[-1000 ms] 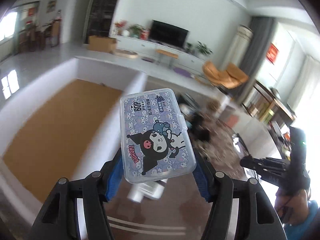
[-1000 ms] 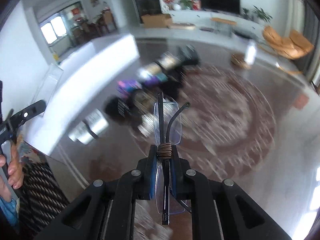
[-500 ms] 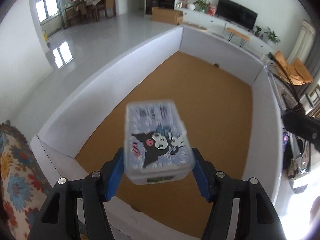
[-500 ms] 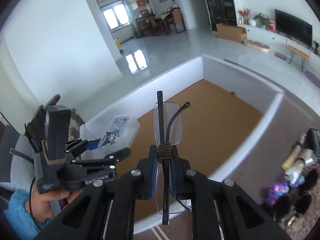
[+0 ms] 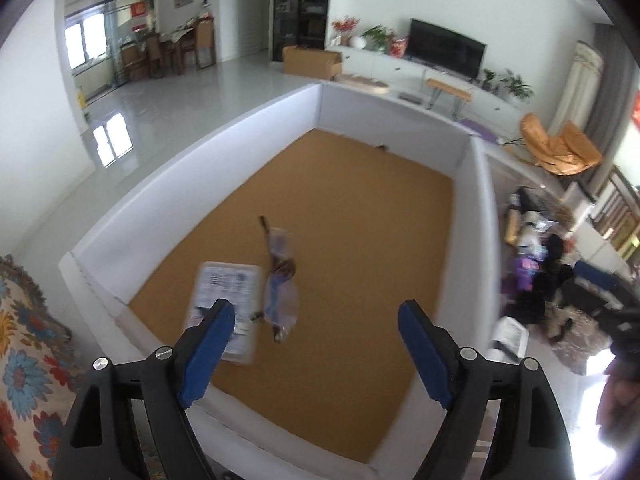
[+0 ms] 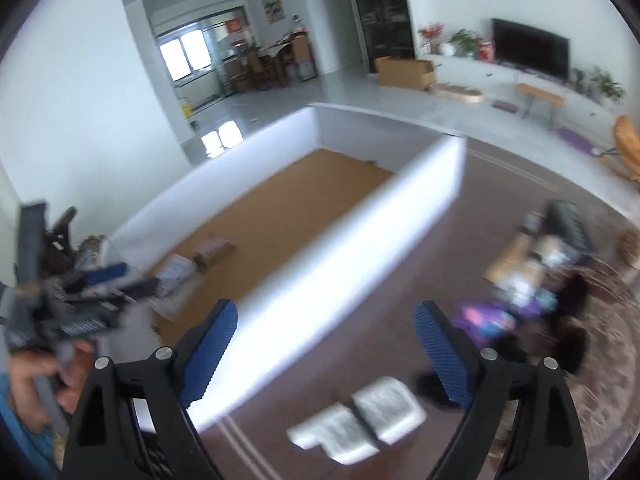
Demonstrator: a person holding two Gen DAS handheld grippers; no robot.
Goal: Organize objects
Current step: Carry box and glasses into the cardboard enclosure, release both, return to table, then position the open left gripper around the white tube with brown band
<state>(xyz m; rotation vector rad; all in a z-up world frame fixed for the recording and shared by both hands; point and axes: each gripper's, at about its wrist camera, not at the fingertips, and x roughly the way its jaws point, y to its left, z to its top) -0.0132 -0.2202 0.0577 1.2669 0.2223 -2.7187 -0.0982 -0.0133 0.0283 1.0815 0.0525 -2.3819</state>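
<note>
Both grippers' ribbed blue fingers [image 5: 424, 354] opening, empty; clear case [image 5: 226, 306], glasses [image 5: 280, 280] on cork-floored box [image 5: 168, 184].

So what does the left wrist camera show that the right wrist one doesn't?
Only the left wrist view shows the glasses clearly, lying beside the plastic case on the box's brown floor, with the left gripper opening, empty, above them. Only the right wrist view shows the white packets on the dark floor outside the box, and the right gripper, jaws opening, nothing between them. Both show the white-walled box, the pile of loose items and the television.
</note>
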